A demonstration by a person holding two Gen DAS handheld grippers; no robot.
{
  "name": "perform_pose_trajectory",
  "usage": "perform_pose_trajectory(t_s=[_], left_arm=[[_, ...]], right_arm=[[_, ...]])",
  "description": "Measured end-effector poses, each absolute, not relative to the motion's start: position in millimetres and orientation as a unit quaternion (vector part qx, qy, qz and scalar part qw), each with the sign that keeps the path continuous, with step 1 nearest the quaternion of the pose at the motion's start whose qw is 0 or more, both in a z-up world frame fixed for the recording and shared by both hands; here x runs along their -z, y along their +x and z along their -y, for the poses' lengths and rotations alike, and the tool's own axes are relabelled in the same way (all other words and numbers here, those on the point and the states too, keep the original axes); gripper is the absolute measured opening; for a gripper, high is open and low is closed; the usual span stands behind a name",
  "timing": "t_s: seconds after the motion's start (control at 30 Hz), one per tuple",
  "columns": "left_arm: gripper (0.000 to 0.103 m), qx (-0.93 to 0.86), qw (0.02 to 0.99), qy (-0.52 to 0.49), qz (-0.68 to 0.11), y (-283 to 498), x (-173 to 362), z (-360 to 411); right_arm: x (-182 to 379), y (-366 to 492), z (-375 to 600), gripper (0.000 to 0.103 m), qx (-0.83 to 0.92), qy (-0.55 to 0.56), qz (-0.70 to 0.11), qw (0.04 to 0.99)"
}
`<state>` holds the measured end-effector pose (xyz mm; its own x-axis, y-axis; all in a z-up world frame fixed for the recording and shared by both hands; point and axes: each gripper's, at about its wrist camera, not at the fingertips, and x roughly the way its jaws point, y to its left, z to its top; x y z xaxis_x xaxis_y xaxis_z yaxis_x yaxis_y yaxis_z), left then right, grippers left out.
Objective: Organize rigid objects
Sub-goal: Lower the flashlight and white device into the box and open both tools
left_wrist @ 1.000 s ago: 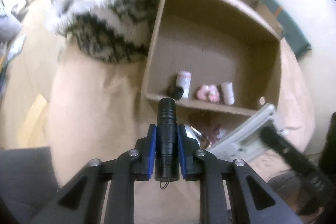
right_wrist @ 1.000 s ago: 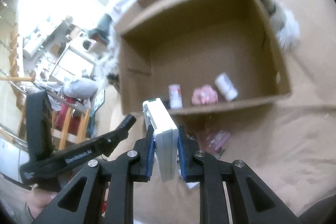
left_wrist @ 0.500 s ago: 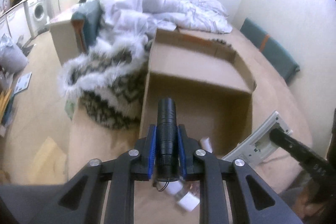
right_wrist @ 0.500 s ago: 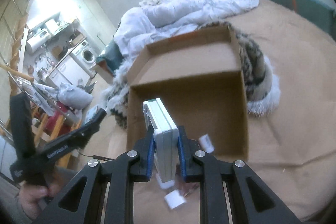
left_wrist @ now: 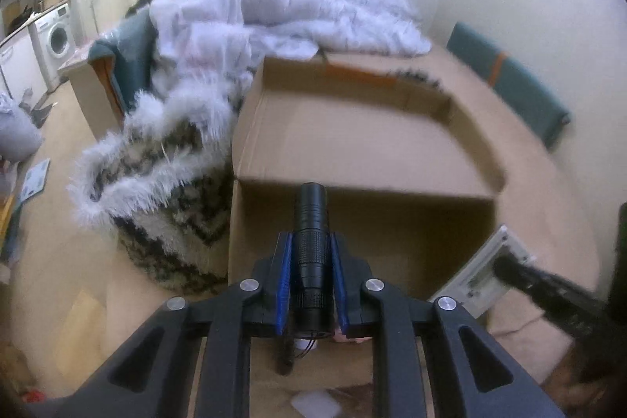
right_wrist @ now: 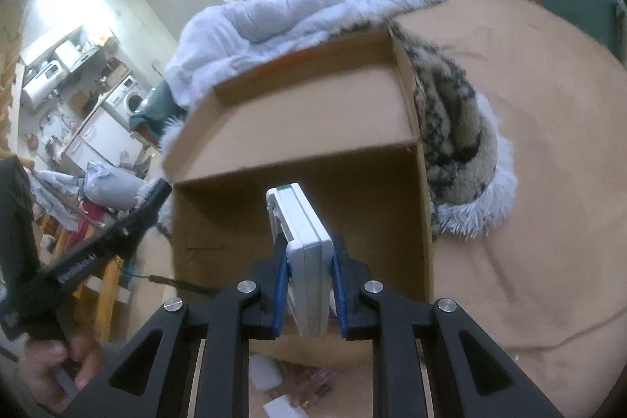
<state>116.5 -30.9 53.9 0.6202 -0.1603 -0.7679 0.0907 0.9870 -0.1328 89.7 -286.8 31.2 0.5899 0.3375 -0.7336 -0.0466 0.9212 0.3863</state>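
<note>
My left gripper (left_wrist: 311, 281) is shut on a black flashlight (left_wrist: 311, 245) that points forward, held over the near edge of an open cardboard box (left_wrist: 352, 140) on the tan bed. My right gripper (right_wrist: 309, 281) is shut on a white flat device (right_wrist: 301, 234) held on edge, also above the box (right_wrist: 313, 120). The white device shows at the right of the left wrist view (left_wrist: 486, 281). The left gripper with the flashlight shows at the left of the right wrist view (right_wrist: 117, 234). The box's contents are hidden behind the grippers.
A furry black-and-white blanket (left_wrist: 156, 183) lies against the box's left side, with a white duvet (left_wrist: 274, 10) behind. Small white items (right_wrist: 266, 371) lie on the bed below the grippers. A teal cushion (left_wrist: 517, 93) stands at the wall. A washing machine (left_wrist: 55, 42) is far left.
Both grippers have risen and tilted up; the view went from looking down into the box to looking across its top. The small items inside the box have dropped out of sight.
</note>
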Motion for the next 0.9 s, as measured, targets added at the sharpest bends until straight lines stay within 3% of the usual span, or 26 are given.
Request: perform_pose_trajectory(t_s=[0.23,0.9], left_arm=[[0.017,0.058,0.87,-0.036,-0.488,130.3,6.1,32.5],[0.017,0.04,0.84,-0.001,-0.54,125.4,50.1,45.0]], right_arm=[[17.1,107.8,283.8,0.02,-0.101,0.169,-0.487,0.851],[49.4,122.4,282.0,0.021,-0.083,0.191,-0.522,0.827]])
